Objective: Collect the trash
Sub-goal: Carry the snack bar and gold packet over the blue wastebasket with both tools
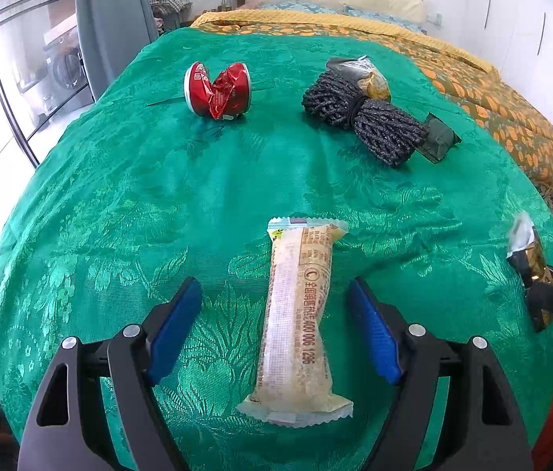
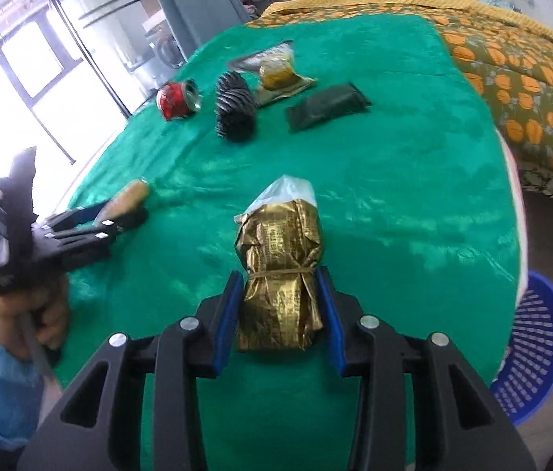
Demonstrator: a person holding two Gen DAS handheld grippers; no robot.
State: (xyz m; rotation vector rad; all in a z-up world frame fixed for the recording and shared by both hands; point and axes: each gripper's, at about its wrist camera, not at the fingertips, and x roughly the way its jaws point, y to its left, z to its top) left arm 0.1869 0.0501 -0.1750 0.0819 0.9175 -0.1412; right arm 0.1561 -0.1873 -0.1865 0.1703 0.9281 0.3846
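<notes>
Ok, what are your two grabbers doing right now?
Left gripper open, jaws either side of pale snack packet. Right gripper shut on gold wrapper bundle. Nothing in the way.

blur: the right wrist view is smeared
blue plastic basket [image 2: 531,357]: cut off, right of the fingers
small dark green packet [image 1: 439,142]: partly hidden behind the grey rope bundle [image 1: 362,114], beyond the fingers

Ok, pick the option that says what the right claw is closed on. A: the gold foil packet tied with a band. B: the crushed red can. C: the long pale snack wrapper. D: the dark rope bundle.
A: in the right wrist view the right claw has both blue pads pressed against the gold foil packet, while the can, rope and pale wrapper lie elsewhere on the green cloth.
</notes>
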